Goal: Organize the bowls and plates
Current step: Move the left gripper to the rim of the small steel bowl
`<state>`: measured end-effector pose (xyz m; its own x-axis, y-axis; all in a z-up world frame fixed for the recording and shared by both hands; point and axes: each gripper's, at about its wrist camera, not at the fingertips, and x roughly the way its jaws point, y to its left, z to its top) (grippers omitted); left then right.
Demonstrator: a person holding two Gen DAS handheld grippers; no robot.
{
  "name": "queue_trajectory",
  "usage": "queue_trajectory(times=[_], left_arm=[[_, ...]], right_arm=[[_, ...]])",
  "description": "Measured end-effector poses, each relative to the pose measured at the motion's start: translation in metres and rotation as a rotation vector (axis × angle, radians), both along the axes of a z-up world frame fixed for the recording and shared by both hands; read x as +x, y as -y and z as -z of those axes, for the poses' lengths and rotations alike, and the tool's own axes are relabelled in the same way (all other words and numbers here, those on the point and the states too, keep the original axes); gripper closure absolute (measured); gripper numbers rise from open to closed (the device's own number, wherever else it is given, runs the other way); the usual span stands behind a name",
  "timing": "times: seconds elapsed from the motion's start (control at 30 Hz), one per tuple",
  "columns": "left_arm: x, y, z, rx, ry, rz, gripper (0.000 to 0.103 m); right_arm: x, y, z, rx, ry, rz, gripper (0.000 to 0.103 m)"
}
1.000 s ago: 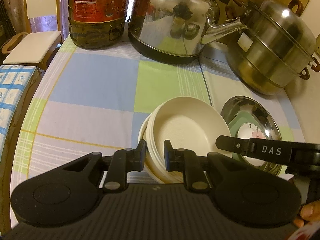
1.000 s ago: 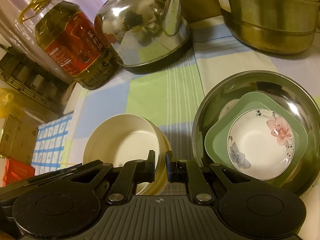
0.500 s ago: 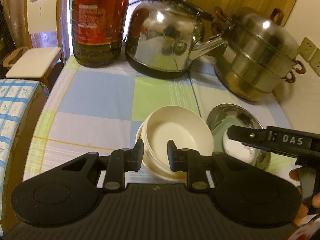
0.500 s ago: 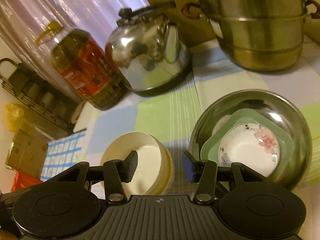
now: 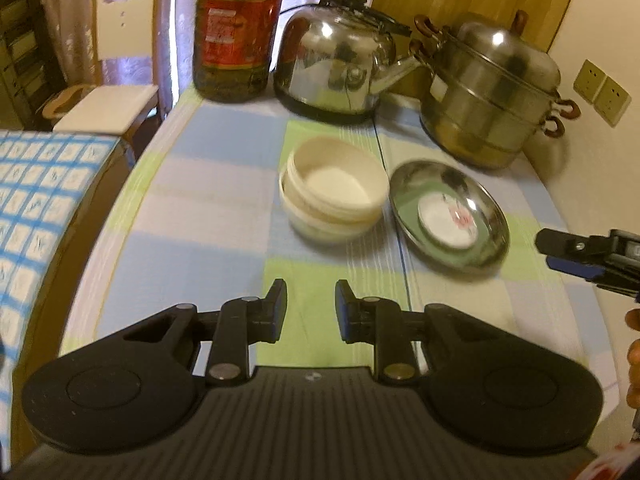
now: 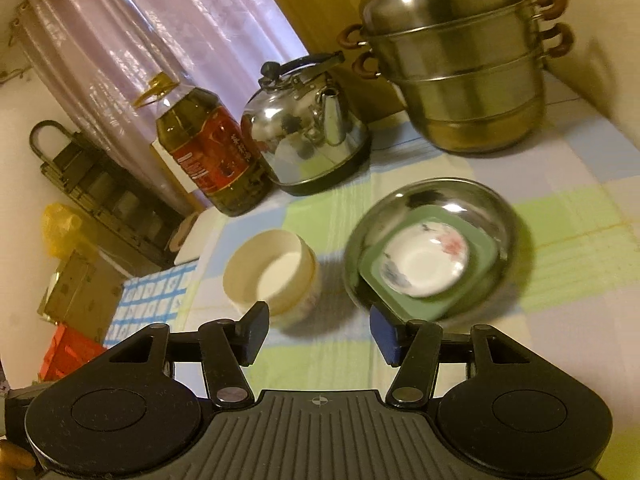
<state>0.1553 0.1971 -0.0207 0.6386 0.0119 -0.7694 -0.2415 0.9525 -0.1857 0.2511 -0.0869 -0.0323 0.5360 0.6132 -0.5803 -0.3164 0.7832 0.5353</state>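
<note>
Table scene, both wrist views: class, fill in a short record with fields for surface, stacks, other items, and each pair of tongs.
surface: checked tablecloth
stack one: cream bowls nested, left of the steel dish
stack two: steel dish holding a green square plate, floral saucer on top
behind: oil bottle, kettle, steamer pot
left tongs: slightly apart, nothing between them
right tongs: opening, nothing between them
</note>
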Motion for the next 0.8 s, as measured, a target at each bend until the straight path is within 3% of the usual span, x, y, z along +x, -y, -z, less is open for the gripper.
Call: queue_trajectory(times=[0.43, 0.8], left_arm=[[-0.091, 0.072, 0.008, -0.032, -0.043, -0.016, 0.08], [-0.126, 0.114, 0.022, -0.05, -0.08, 0.006, 0.08]], right_arm=[[-0.089, 0.083, 0.015, -0.049, -0.047, -0.048, 0.044], [-0.132, 0.113, 0.035, -0.107, -0.081, -0.075, 0.044]])
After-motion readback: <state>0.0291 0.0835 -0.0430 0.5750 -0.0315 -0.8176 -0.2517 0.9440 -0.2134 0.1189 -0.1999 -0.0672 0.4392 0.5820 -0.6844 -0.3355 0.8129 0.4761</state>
